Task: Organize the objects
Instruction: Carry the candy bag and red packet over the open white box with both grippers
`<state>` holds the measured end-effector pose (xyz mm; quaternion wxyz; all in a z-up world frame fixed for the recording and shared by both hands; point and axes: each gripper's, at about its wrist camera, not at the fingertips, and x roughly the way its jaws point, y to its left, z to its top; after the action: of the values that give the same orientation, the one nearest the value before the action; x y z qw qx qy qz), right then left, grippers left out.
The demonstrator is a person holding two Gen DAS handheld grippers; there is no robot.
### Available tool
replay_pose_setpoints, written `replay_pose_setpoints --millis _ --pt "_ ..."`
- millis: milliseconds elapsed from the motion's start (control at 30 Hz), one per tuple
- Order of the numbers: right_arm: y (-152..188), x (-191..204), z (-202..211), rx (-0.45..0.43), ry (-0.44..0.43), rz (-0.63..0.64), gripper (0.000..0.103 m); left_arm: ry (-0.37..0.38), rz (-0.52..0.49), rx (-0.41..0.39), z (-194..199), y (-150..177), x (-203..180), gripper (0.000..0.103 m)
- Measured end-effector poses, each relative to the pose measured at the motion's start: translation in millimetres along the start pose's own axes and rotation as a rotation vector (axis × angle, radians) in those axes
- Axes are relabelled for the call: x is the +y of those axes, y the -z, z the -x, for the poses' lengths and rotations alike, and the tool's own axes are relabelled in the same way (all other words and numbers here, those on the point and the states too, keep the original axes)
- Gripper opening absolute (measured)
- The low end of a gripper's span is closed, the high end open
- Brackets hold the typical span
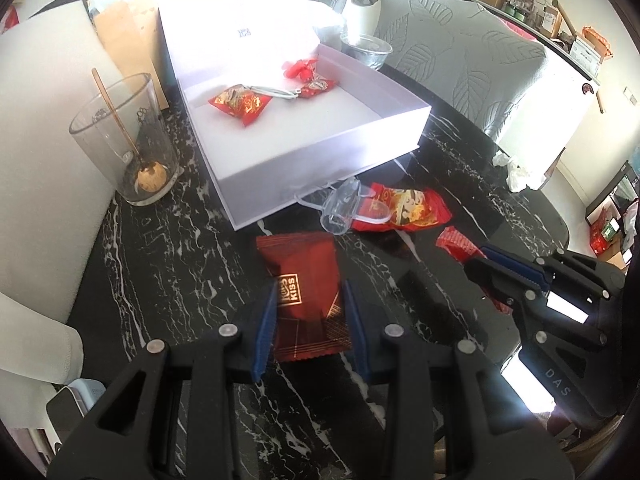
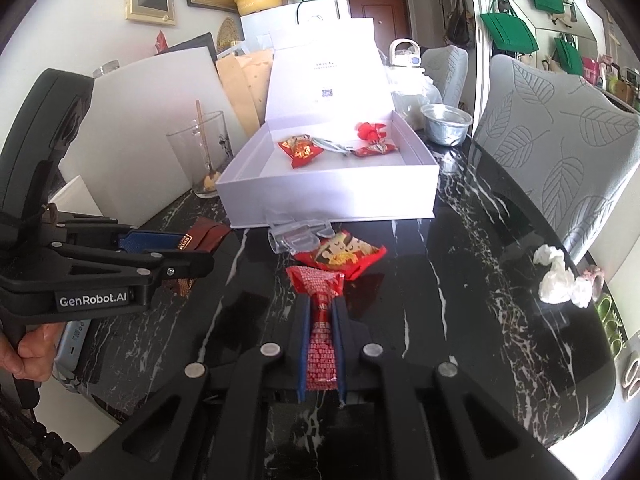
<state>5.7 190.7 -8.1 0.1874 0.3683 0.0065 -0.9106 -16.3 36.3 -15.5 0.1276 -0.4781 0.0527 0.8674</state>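
left gripper, seen from its own camera: blue-padded fingers pinching a dark red snack packet marked "kiss" by its two side edges, the packet held above the black marbled surface. right gripper, seen from its own camera: fingers pressed together on a narrow bright red printed packet, whose free end fans out beyond the tips. each gripper also appears in the other's view, the right one at the right edge of the left view with the red packet in its tips.

white box with raised lid stands open at the far middle of the surface; inside lie a red and gold packet, a second small red packet, a red ornament and a pale looped cord. just in front of the box: a clear plastic clip touching a red cartoon-printed packet. left of the box: a glass tumbler holding a wooden stick tipped with a round brown ball. behind the box on the right: a foil bowl. crumpled white tissue near the right rim of the surface. grey leaf-patterned chair beyond that rim. a person's hand grips the left gripper's handle at lower left of the right view.
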Motion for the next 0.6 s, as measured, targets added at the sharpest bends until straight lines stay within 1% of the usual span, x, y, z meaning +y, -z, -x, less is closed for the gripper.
replay_pose_setpoints --millis 233,600 --pt "-13.2 6.2 20.4 -0.039 -0.013 0.03 0.009 -0.005 -0.001 -0.043 22.6 -7.1 -0.2 0.031" --pt "-41.6 14.8 48.2 -0.095 -0.023 0.09 0.009 -0.007 -0.027 -0.123 56.6 -28.2 -6.9 0.032"
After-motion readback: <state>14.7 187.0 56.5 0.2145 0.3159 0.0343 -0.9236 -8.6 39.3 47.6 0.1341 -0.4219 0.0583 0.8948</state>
